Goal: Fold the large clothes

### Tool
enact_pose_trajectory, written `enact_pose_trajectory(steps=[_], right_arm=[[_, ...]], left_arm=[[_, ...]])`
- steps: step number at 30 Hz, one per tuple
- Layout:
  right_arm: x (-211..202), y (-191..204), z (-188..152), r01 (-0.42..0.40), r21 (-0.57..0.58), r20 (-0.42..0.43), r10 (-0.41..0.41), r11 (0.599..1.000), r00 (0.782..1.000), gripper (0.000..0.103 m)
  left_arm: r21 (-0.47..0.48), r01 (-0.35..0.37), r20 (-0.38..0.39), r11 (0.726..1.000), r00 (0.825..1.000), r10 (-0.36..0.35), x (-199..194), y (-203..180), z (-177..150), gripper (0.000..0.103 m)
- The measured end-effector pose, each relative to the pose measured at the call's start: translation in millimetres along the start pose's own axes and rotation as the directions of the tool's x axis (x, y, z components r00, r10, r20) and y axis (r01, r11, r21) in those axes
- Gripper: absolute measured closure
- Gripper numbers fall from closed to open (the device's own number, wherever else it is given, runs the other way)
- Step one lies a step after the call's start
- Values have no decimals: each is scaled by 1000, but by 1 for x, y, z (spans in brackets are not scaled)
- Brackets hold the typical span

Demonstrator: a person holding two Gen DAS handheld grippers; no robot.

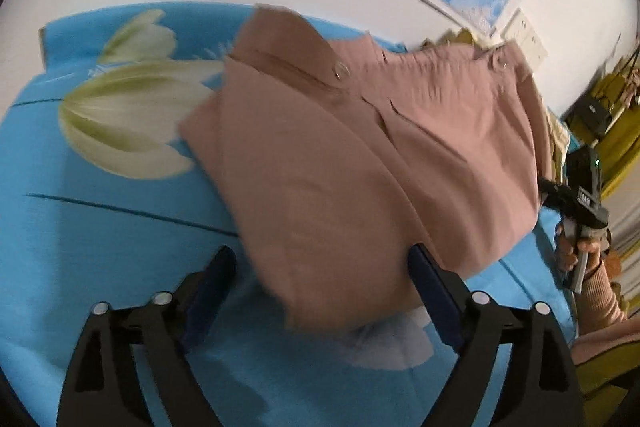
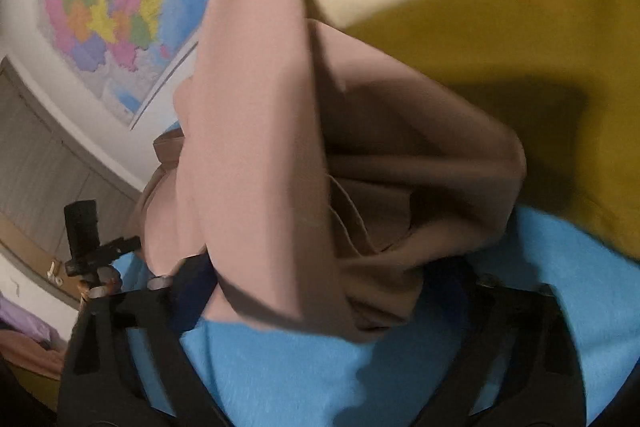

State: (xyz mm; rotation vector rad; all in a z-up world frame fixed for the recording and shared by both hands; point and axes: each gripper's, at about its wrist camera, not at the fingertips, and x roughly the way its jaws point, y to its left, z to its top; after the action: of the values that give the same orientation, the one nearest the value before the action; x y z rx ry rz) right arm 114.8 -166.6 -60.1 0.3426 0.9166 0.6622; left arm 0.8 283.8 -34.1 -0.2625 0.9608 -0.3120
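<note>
Two grippers hover over a folded pink garment (image 1: pixel 360 147) on a blue floral sheet (image 1: pixel 100 227).
Left gripper (image 1: pixel 320 291) spread wide, empty; right gripper's (image 2: pixel 320 291) grip unclear.

i'm seeing matt, smooth dusty-pink woven cloth in the garment (image 1: pixel 360 155), its buttons (image 1: pixel 341 70) looking glossy. the blue flowered sheet (image 1: pixel 100 227) is looking soft and matt, my left gripper (image 1: pixel 324 291) matt black plastic with dull metal pins.
</note>
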Motion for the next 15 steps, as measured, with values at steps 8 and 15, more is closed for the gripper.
enact_pose_trajectory(steps=[8,15], right_arm=[[-29,28,-4,-197,22,-23,198,980,980,85],[-93,58,-45,-247,11,-63,247,969,967,84]], left_arm=[[-47,70,2,996,998,-70,-14,-23,11,85],[-42,209,57,977,977,-206,-77,-32,-29,84]])
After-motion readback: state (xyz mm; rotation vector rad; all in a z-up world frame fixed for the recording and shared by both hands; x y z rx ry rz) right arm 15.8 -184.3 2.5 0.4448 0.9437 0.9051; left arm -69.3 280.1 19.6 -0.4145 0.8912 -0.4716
